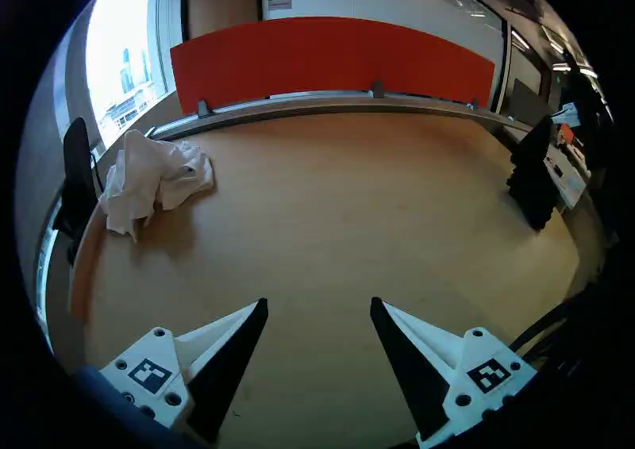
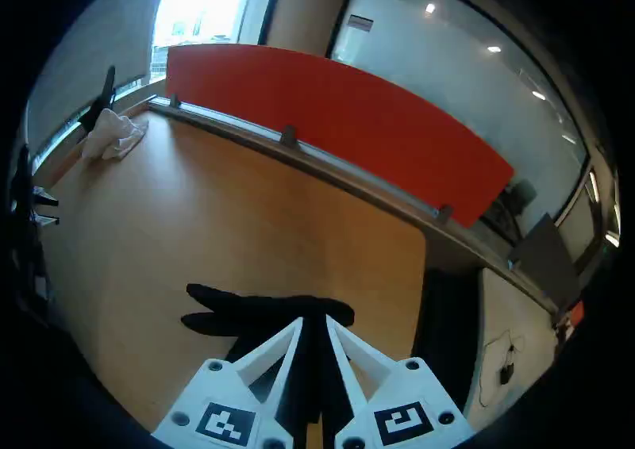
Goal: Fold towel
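Observation:
A crumpled white towel (image 1: 155,179) lies at the far left of the wooden table (image 1: 341,211); in the right gripper view the white towel (image 2: 111,136) sits small in the far left corner. My left gripper (image 1: 317,310) hovers open over bare wood, well short of it, with nothing between its fingers. A black towel (image 2: 254,310) lies bunched on the table (image 2: 222,211) just ahead of my right gripper (image 2: 313,326). The right fingers stand close together with black fabric between them. In the left gripper view the black towel (image 1: 532,179) rises in a dark heap at the table's right edge.
A red divider panel (image 1: 333,56) runs along the table's back edge, and the same panel (image 2: 333,124) shows in the right gripper view. A black chair (image 1: 75,179) stands beyond the left edge. A second desk (image 2: 508,338) with a cable lies to the right.

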